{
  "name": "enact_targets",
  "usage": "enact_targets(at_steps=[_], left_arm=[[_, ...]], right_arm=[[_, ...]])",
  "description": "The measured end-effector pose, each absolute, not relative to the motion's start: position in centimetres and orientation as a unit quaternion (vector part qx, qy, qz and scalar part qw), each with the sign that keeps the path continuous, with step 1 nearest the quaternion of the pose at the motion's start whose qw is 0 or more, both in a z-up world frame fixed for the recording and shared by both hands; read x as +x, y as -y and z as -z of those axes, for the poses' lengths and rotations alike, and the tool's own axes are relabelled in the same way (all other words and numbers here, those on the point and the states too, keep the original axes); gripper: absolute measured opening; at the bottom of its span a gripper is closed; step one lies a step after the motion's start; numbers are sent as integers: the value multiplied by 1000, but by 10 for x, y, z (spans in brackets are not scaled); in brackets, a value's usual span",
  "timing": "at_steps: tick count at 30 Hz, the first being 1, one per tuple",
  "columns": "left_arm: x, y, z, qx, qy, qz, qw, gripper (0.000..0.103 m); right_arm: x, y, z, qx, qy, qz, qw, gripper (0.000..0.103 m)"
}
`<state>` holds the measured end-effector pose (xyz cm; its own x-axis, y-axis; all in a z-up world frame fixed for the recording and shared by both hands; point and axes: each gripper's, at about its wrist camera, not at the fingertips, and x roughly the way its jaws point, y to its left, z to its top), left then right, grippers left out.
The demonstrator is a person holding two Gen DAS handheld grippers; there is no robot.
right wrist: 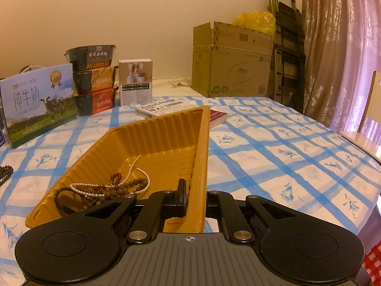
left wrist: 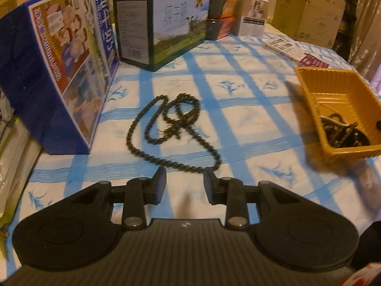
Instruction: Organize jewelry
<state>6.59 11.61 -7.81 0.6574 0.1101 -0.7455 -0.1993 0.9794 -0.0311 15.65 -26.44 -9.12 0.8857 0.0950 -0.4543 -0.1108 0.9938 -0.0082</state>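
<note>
Dark wooden-bead necklace [left wrist: 171, 128] lies loose on the blue-checked cloth of the bench [left wrist: 250, 109], directly ahead of the left tool [left wrist: 185, 174]. Its strand is knotted into a figure-of-eight near the far end, and the long axis runs from far-left towards near-right; the nearest loop curves round just beyond, and roughly between, the two fingertips. Left tool: jaws part open, gap clear, nothing held, no pad visibly on the beads; image slightly blurred, so contact at the right fingertip cannot be ruled out. Orange plastic tray [left wrist: 338, 109] sits well to the right of the necklace, already holding several pieces: in the right wrist view a pearl strand [right wrist: 112, 186] and brown bead bracelets [right wrist: 126, 186]. Right tool [right wrist: 190, 197]: jaws pinched on the tray's near side wall, one finger inside, the other outside and hidden behind the wall; it appears to be steadying the tray. Judgement: the left tool is much the nearer to the necklace, which shows only at the far left edge of the right wrist view. Next move likely a short advance and downward close across the near loop, taken crosswise to the strand, then a carry rightwards to the tray. Risk: trailing beads snagging on the tray rim.
</note>
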Motion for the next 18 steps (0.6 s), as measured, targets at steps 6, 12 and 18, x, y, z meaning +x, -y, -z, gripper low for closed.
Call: enact_targets(at_steps=[6,12,18], left_arm=[[77,-117,85,-30,-401,-84,912,34],[100,-114,90,-3,-396,-67,916,35],[121,-115,95,20,-396,-51,916,37]], right_arm=[[156,262,91,-21,-232,-53,971,7],[156,262,91,-22,-232,-53,971,7],[156,262,91,-22,-232,-53,971,7]])
